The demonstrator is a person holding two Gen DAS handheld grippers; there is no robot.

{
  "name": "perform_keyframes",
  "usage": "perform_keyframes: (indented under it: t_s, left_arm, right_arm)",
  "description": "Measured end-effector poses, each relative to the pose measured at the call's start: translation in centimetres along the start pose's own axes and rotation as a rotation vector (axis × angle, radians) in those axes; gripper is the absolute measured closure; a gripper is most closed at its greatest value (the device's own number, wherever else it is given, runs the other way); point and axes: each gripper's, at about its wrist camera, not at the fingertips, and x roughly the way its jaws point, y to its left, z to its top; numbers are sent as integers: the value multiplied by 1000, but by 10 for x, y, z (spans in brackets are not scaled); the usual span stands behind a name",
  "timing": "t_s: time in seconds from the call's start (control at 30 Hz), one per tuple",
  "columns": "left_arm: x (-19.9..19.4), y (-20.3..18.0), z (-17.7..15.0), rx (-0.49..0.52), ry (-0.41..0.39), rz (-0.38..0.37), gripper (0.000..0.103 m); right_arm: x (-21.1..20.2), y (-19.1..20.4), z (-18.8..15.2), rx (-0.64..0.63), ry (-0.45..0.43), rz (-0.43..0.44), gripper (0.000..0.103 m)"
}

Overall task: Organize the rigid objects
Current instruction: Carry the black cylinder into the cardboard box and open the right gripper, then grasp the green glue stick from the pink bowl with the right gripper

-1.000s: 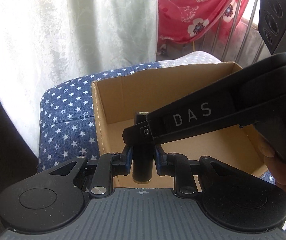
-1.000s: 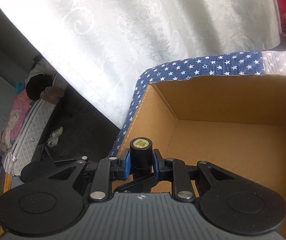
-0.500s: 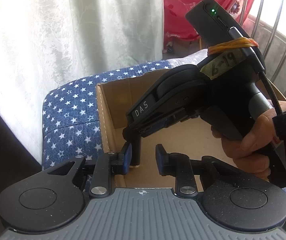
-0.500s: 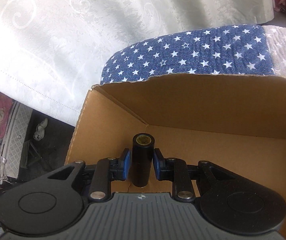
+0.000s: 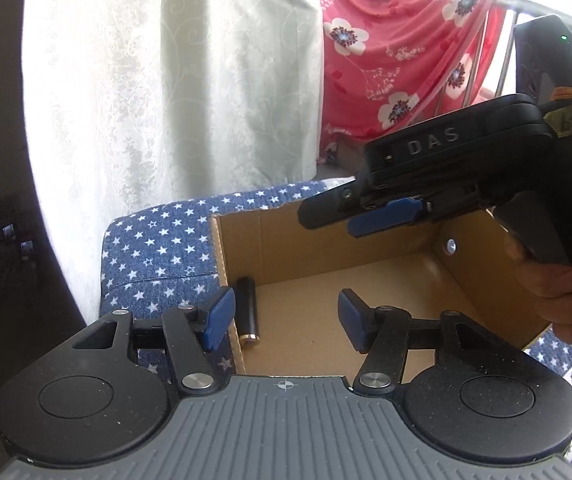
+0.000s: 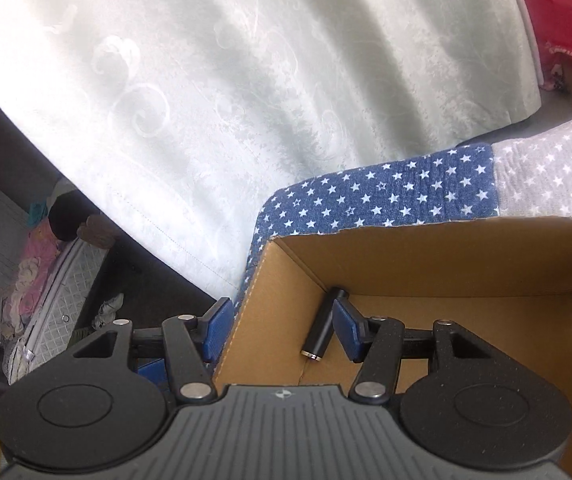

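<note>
A small black cylinder with a gold end lies on the floor of the open cardboard box, against its left wall. It also shows in the right wrist view, near the box corner. My left gripper is open and empty, straddling the box's left wall near the cylinder. My right gripper is open and empty above the same corner; in the left wrist view it hovers above the box.
The box sits on a blue star-patterned cushion. A pale curtain hangs behind, with red floral cloth and a metal railing at the right. Past the cushion's left edge the floor drops away, with clutter.
My right gripper has opened and let go of the black cylinder, which now lies in the box corner. The right gripper lifted up and back. My left gripper opened wider.
</note>
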Motion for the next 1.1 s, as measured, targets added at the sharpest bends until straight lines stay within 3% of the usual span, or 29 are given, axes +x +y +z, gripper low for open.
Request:
perform_keyframes:
  t_s: [0.23, 0.37, 0.47, 0.57, 0.73, 0.93, 1.1]
  left_arm:
    - [-64, 1, -26, -16, -119, -26, 36]
    - [-80, -3, -54, -11, -112, -59, 36]
    - [-84, -12, -80, 0, -75, -116, 36]
    - [-82, -28, -105, 39, -24, -179, 36]
    - [-73, -55, -144, 69, 88, -300, 40]
    - [-52, -86, -167, 102, 200, -361, 44]
    - [-47, -96, -171, 107, 221, -371, 51]
  right_arm:
    - [-123, 28, -40, -67, -254, 70, 45]
    - [-175, 27, -88, -74, -364, 95, 45]
    - [-193, 19, -132, -51, -393, 91, 45]
    - [-188, 7, -176, -1, -360, 77, 46]
    - [-140, -21, -236, 165, -174, 103, 54]
    - [-92, -44, -268, 259, -12, 95, 67]
    - [-73, -46, -273, 253, 58, 73, 73]
